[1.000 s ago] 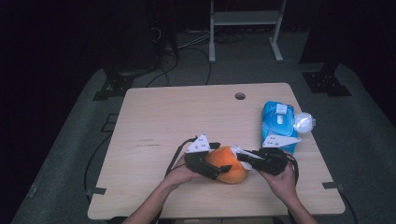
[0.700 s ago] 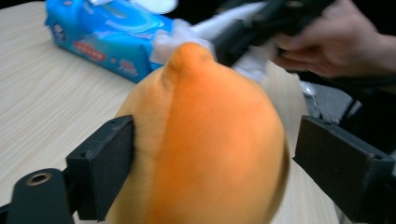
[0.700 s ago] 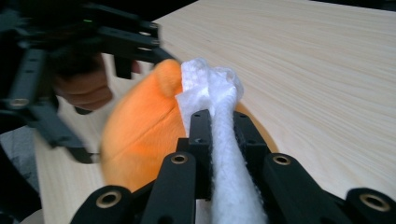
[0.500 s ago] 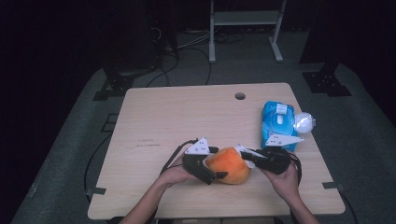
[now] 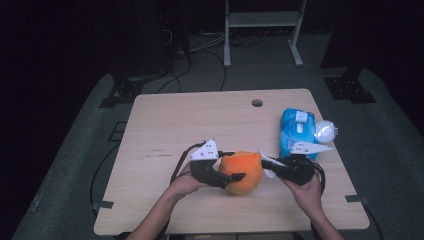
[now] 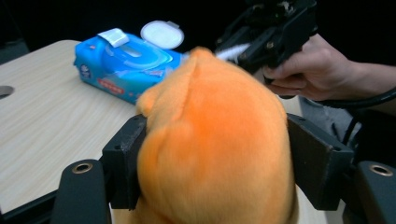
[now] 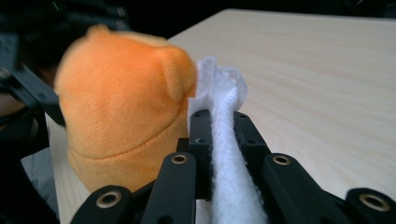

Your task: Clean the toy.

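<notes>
An orange plush toy is just above the table near its front edge. My left gripper has just been closing its jaws, and both pads now press into the plush toy from either side. My right gripper comes in from the right, shut on a white wipe. The wipe's bunched end touches the plush toy beside its small ear. In the left gripper view the right gripper and its wipe are behind the toy.
A blue pack of wet wipes lies at the table's right side with its white lid flipped open. The wooden table has a small hole near its far edge. Cables trail on the dark floor beyond.
The left gripper's jaws have closed onto the plush toy, and the left hand has risen slightly with it. The right gripper has stayed put with the wipe.
</notes>
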Demonstrator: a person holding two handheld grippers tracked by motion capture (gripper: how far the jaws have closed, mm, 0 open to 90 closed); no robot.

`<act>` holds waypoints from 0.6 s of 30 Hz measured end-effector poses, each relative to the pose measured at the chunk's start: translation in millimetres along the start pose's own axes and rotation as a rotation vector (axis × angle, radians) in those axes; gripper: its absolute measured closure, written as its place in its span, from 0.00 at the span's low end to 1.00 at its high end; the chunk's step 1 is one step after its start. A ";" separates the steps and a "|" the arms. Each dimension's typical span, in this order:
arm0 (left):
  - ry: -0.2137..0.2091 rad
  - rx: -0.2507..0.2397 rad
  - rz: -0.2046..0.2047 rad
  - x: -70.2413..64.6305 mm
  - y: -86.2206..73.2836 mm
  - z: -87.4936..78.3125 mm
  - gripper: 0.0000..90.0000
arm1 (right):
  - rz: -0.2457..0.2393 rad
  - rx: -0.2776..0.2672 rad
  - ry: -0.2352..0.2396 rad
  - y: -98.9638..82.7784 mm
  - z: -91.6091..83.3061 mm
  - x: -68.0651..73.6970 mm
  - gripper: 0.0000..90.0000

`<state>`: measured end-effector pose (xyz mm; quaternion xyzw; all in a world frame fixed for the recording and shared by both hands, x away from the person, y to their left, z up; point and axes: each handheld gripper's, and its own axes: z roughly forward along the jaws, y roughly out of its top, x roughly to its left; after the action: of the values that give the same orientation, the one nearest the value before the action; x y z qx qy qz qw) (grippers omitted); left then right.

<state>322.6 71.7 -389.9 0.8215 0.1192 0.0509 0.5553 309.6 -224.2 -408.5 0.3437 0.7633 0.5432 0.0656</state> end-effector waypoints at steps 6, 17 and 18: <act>0.008 0.058 -0.063 11.3 -22.9 12.7 0.33 | 0.013 0.019 -0.007 -2.2 4.6 -2.6 0.88; 0.011 0.053 -0.047 5.5 -22.7 19.0 0.30 | -0.030 -0.041 0.040 5.8 -0.4 15.0 0.88; 0.006 0.054 -0.040 3.6 -22.2 20.6 0.30 | -0.030 -0.051 0.057 7.1 -0.9 16.3 0.88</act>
<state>327.5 61.9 -418.4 0.8334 0.1387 0.0391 0.5336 300.1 -214.0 -397.5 0.3146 0.7558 0.5710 0.0606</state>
